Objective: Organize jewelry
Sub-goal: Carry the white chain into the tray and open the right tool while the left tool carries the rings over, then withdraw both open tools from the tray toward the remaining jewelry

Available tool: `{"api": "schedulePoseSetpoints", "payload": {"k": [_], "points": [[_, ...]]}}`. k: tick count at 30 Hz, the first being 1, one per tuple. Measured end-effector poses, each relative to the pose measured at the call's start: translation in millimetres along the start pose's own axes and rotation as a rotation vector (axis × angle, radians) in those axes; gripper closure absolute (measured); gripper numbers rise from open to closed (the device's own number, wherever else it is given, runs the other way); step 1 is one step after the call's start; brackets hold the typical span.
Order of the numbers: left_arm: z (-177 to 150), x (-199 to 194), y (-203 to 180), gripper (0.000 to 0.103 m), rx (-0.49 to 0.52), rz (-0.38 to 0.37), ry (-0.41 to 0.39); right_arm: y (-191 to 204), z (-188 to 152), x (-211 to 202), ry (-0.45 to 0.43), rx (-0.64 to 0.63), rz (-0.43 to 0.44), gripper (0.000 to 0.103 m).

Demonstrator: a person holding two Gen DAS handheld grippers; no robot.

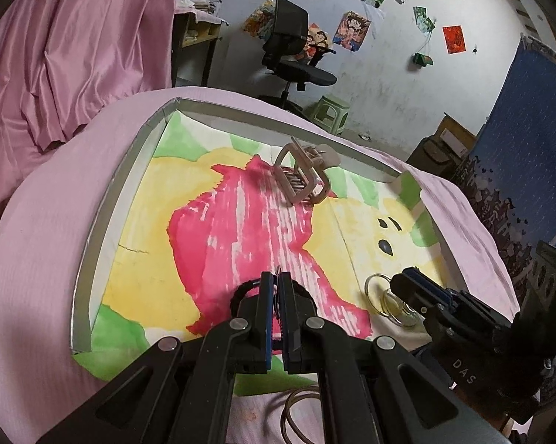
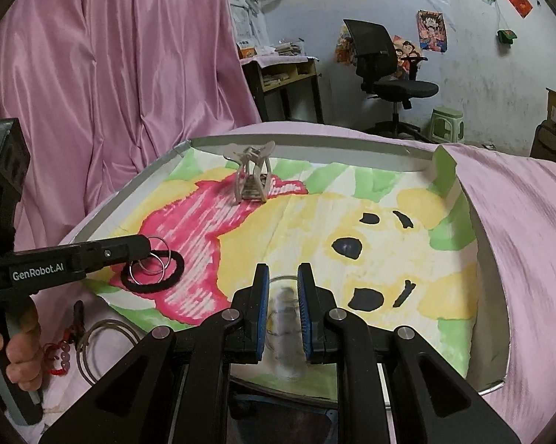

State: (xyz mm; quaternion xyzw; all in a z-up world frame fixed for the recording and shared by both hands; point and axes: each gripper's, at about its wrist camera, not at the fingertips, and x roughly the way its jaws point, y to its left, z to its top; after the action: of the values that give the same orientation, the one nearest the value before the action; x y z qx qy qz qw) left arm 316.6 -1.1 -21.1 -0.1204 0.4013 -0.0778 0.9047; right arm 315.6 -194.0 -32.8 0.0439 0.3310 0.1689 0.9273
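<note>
Black fabric hair tie (image 2: pixel 153 273), round, matte.

Left claw (image 1: pixel 277 288) pinched nearly closed — right claw (image 2: pixel 282 281) parted, both low and level.

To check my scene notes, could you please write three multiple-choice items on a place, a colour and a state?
1. Where does the hair claw stand?
A. on the tray, near its far wall
B. on the green stool
C. between the right gripper's fingers
2. What colour is the hair tie?
A. red
B. black
C. white
3. How is the left gripper?
A. wide open
B. shut on silver rings
C. out of view

Answers: 1 A, the hair claw stands by the far rim of the tray; 2 B, the hair tie is black; 3 B, the left gripper pinches the silver rings.
</note>
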Motion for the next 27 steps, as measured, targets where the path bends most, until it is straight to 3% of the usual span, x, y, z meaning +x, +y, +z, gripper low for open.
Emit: {"api": "schedulePoseSetpoints", "payload": {"k": [2,5,7,9,13,19,21,23,24,25,27], "points": [[0,-2,0,0.099,0.000,-0.013,0.000,0,0,-1,0.000,0.001,0.000,0.087],[-1,-6,1,0.099,-0.003,-0.034,-0.012,-1,0,-5,-0.027,0.013,-0.001,0.074],[-2,-11,1,0.099,-0.001,-0.041,-0.024,-2,-1,-13,-0.058,0.023,-0.008,0.065],[-4,-16,0,0.099,0.007,-0.042,-0.038,-2,-1,-22,-0.089,0.027,-0.014,0.063],[-10,-32,-3,0.099,0.029,-0.035,-0.075,1,-2,-48,-0.175,0.023,-0.036,0.048],[-22,-58,-8,0.095,0.075,-0.016,-0.136,9,-8,-89,-0.286,0.018,-0.053,0.034],[-26,-65,-8,0.084,0.078,-0.014,-0.153,12,-12,-101,-0.312,0.028,-0.052,0.030],[-32,-74,-7,0.053,0.077,-0.005,-0.181,14,-15,-110,-0.321,0.032,-0.059,0.029],[-35,-81,-7,0.046,0.077,0.002,-0.209,16,-17,-114,-0.324,0.033,-0.062,0.029],[-37,-86,-6,0.039,0.077,0.004,-0.231,17,-18,-115,-0.326,0.033,-0.064,0.028],[-41,-97,-5,0.039,0.079,0.003,-0.259,20,-23,-123,-0.332,0.031,-0.074,0.025]]}}
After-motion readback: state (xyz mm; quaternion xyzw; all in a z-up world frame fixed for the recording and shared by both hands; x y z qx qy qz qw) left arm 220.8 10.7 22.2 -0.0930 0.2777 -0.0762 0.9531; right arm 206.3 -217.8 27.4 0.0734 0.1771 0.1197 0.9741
